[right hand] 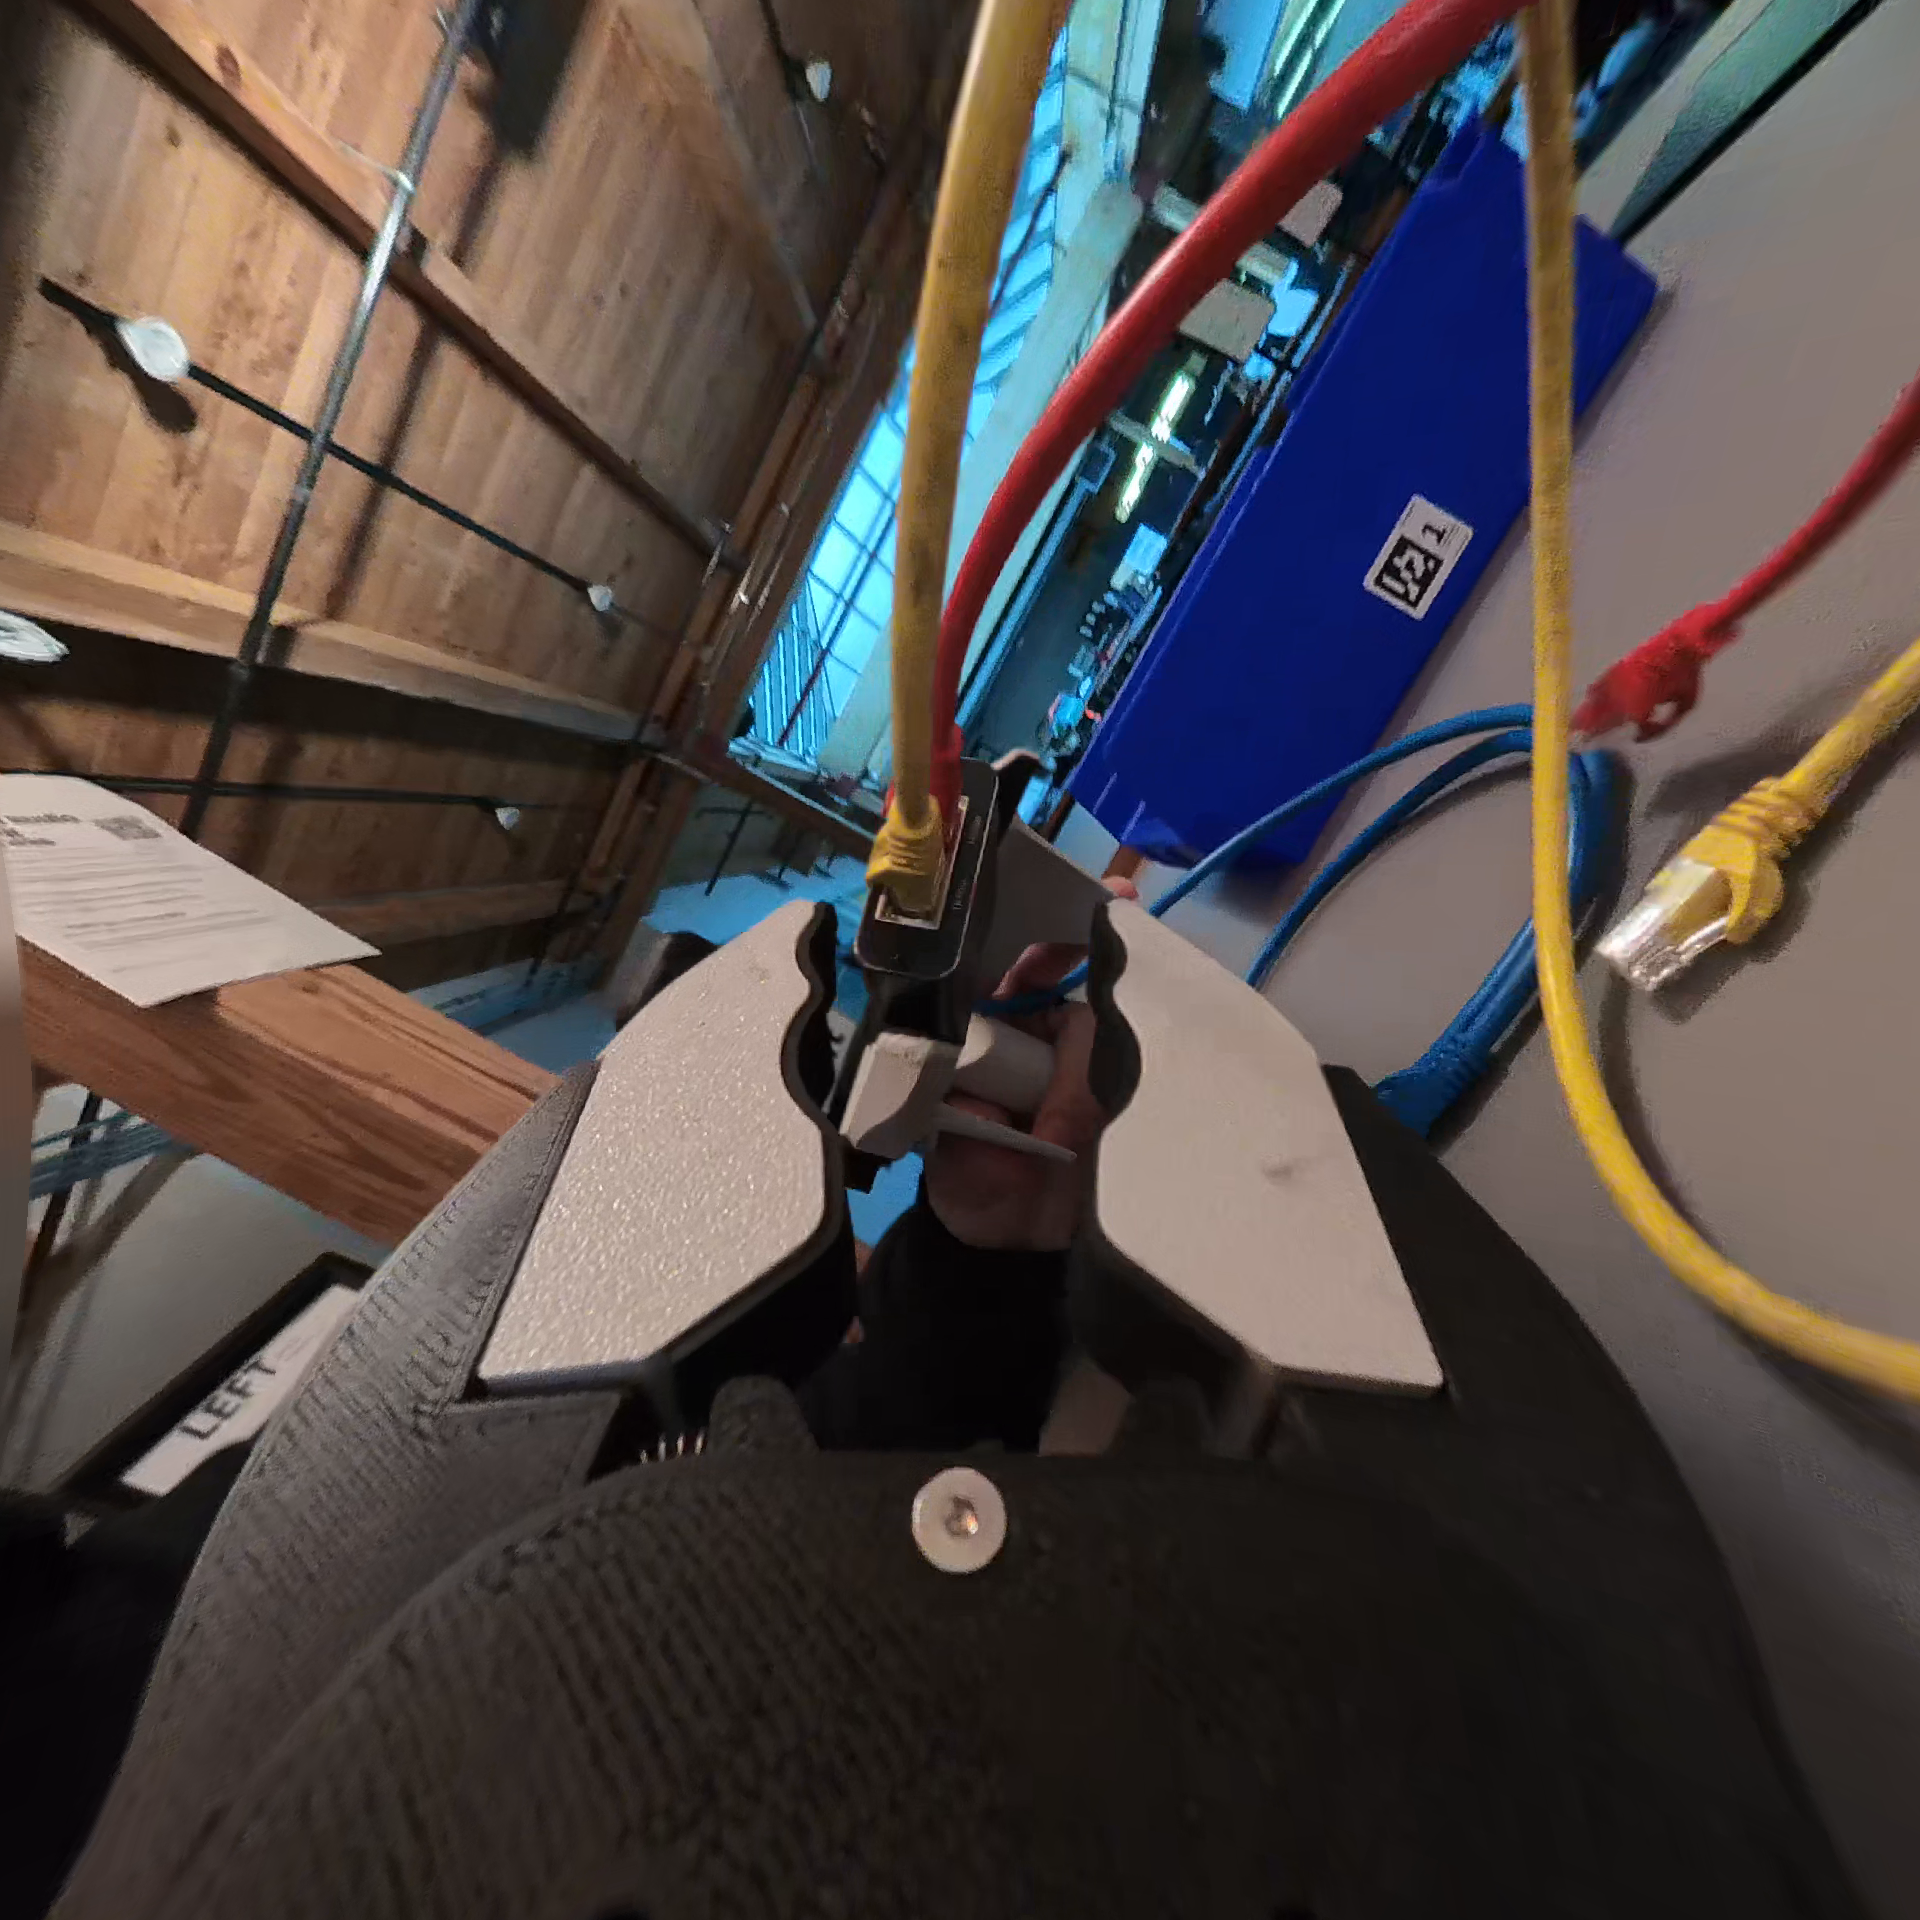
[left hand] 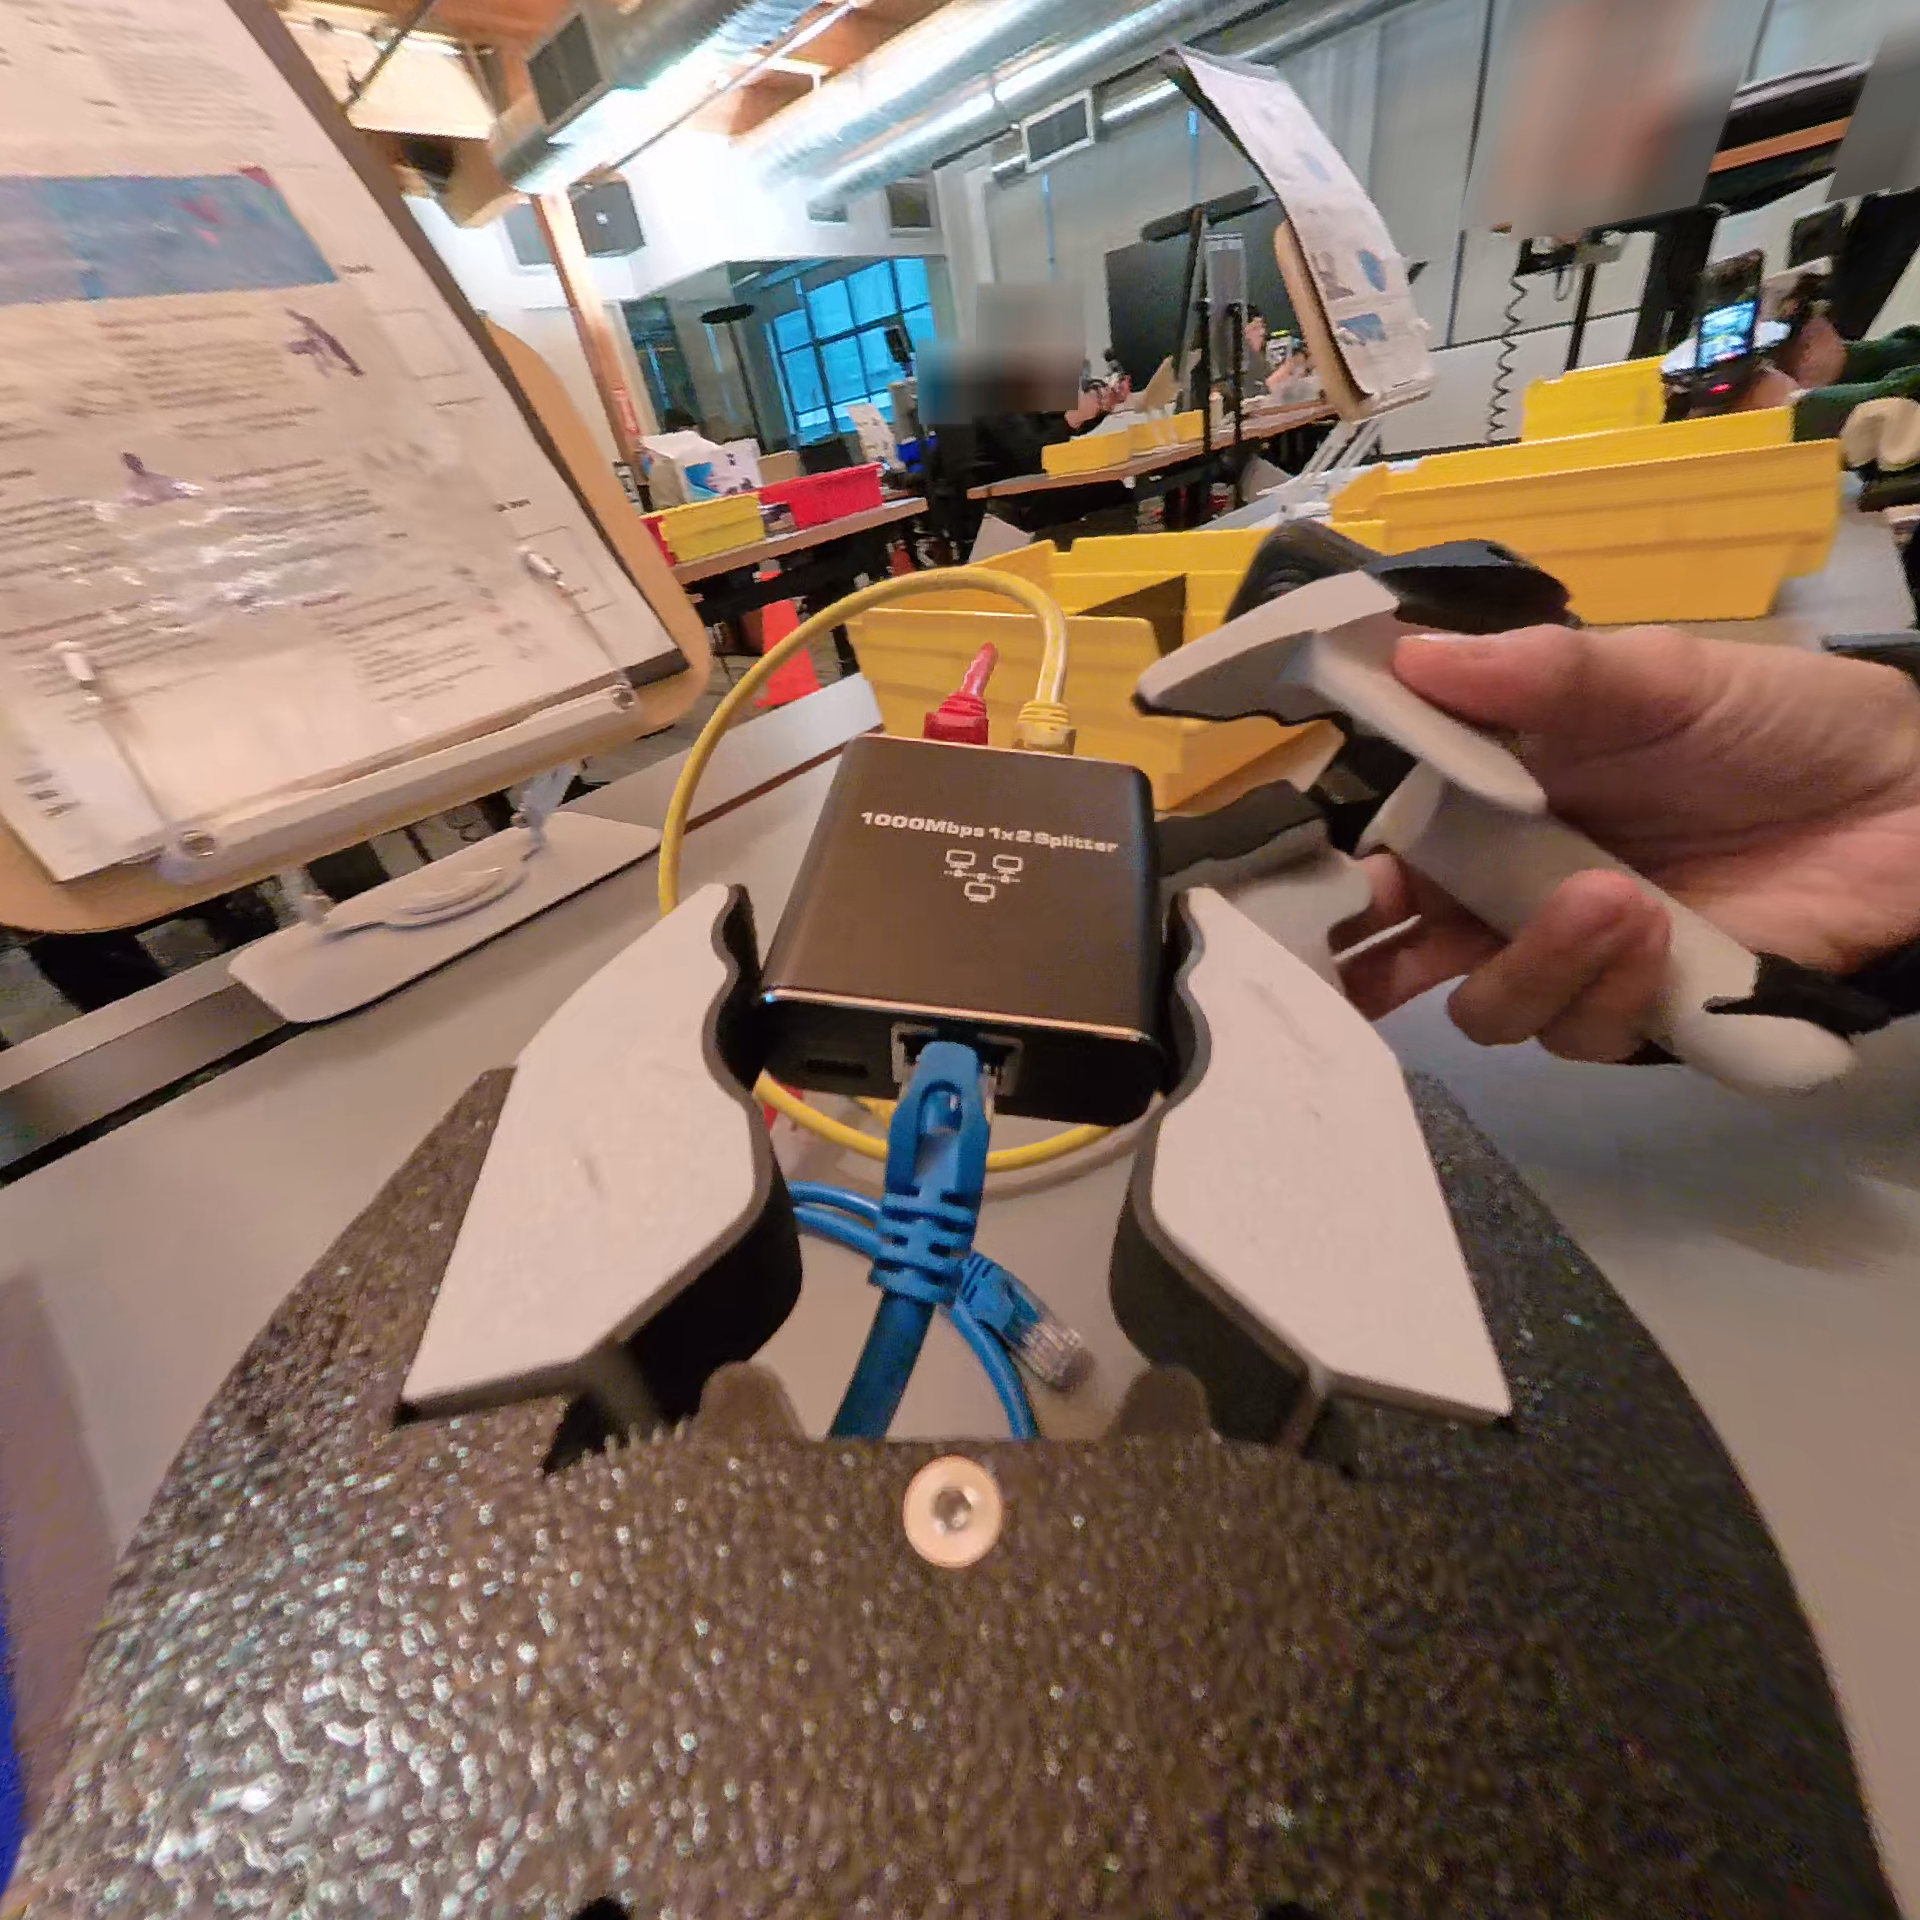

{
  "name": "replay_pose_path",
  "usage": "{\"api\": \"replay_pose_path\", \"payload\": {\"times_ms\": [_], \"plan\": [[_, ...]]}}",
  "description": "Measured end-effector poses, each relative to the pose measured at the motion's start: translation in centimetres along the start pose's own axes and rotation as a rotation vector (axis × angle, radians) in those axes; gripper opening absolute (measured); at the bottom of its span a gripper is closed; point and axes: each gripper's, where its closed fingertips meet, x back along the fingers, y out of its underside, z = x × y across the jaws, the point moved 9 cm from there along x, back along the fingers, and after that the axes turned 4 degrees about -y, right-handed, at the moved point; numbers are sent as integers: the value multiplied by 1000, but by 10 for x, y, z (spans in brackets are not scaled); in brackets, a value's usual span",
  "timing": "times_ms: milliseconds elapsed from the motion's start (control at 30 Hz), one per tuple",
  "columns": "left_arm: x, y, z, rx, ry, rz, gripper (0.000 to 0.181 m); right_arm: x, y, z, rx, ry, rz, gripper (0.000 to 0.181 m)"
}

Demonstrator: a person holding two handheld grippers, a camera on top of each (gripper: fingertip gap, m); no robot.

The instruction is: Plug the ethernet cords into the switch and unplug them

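Observation:
The black switch [left hand: 977, 873] is gripped at its sides by my left gripper [left hand: 956, 935], which holds it a little above the grey table [left hand: 208, 1247]. A blue cord's plug [left hand: 935, 1132] sits in its near port. A red plug [left hand: 958, 717] and a yellow plug [left hand: 1044, 722] sit in the far ports. My right gripper [right hand: 961, 935] is open and empty, just short of the switch [right hand: 935, 914] on the side with the yellow plug [right hand: 909, 847]. It also shows in the left wrist view [left hand: 1278, 790], held by a hand.
Loose yellow [right hand: 1704, 894] and red [right hand: 1652, 675] plug ends lie on the table; a loose blue plug [left hand: 1023, 1330] lies under my left gripper. A blue bin [right hand: 1299, 623], yellow bins [left hand: 1558, 520] and a paper stand [left hand: 260, 468] ring the work spot.

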Motion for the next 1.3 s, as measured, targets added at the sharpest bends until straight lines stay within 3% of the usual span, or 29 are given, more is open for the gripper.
{"api": "replay_pose_path", "payload": {"times_ms": [367,467,767,1300], "plan": [[-8,-2,16,-83,-50,-22,74,-6,7,-2,-6,-28,90,29],[-10,0,18,-87,-80,-48,74,-6,8,-5,19,-14,129,14],[-16,1,30,-64,-163,-96,75,-2,18,-3,56,46,276,13],[-20,7,34,-3,-144,-65,74,3,15,-4,287,56,223,14]]}}
